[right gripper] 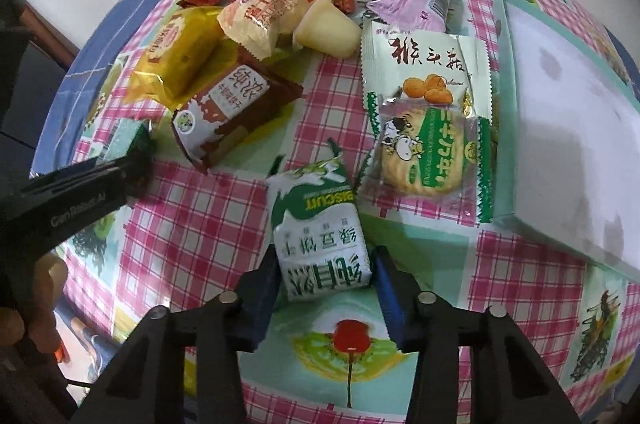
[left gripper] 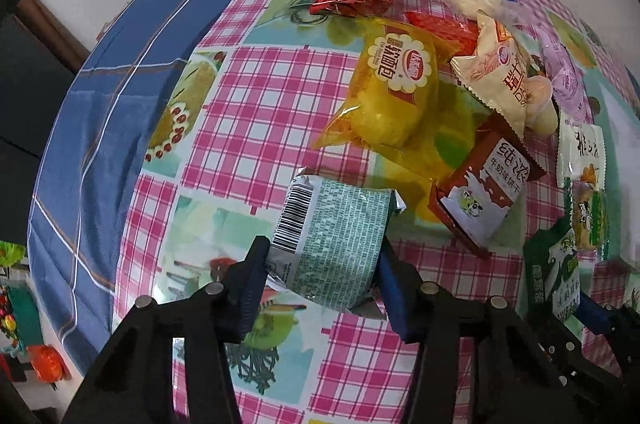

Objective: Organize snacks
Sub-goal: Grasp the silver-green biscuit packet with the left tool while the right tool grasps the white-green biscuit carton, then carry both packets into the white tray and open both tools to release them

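Two packets are in play, one per gripper, and each lies straight ahead between its own jaws. In the left wrist view, the left gripper [left gripper: 320, 274] sits low centre with its blue pads set against the two long sides of the pale teal foil snack packet with a barcode [left gripper: 330, 236]; the packet's long axis runs up the frame, away from the camera, so the jaws clamp it across its short width. In the right wrist view, the right gripper [right gripper: 326, 286] likewise closes on the green-and-white biscuit packet [right gripper: 320, 228] at its near end, long axis running toward the upper frame with a slight lean to the left. Both packets rest on the pink checked plastic tablecloth [right gripper: 192, 224]. The pale green shallow cardboard box [right gripper: 568, 128] occupies the right of the right wrist view, beside the green packet and well apart from the teal one, so the right hand is judged the nearer for a first deposit. Remaining wrapped snacks stay heaped in the upper centre of both views.
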### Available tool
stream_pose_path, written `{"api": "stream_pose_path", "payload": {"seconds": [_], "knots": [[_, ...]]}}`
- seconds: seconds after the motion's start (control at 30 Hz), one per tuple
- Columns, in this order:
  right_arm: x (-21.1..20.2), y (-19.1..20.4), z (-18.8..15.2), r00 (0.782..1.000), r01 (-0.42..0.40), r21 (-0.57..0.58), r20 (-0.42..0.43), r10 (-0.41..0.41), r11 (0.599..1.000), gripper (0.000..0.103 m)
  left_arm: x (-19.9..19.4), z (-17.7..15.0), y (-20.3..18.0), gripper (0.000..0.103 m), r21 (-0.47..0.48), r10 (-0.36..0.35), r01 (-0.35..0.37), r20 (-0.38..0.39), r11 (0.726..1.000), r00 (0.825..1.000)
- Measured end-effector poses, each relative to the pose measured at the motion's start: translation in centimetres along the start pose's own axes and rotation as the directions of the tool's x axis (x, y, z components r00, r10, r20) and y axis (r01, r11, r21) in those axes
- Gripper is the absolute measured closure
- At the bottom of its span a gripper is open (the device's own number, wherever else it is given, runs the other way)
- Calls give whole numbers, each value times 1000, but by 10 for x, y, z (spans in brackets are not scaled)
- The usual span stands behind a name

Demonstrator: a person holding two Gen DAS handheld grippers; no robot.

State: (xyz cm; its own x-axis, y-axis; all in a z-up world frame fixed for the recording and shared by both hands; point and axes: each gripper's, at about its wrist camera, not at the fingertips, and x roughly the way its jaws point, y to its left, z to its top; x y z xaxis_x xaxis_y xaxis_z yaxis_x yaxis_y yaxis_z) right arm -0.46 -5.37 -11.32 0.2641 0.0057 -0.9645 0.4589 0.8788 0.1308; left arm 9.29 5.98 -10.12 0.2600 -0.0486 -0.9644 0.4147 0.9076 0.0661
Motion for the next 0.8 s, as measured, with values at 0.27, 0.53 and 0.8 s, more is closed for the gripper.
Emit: {"api": "stream_pose_path", "payload": {"seconds": [0.27, 0.53, 0.8], "knots": [[-20, -7, -1, 997, -57, 26, 51, 55, 998, 57, -31, -7, 5, 51, -55, 1, 1, 36, 998, 999], [-68, -17, -3, 981, -114, 34, 159, 108, 993, 57, -77, -7, -6, 51, -87, 4, 6, 118, 996, 993], [-97, -64, 2, 975, -31, 158, 223, -6, 987, 57, -105, 9, -58, 51, -63, -48, 59, 168, 996, 985]]}}
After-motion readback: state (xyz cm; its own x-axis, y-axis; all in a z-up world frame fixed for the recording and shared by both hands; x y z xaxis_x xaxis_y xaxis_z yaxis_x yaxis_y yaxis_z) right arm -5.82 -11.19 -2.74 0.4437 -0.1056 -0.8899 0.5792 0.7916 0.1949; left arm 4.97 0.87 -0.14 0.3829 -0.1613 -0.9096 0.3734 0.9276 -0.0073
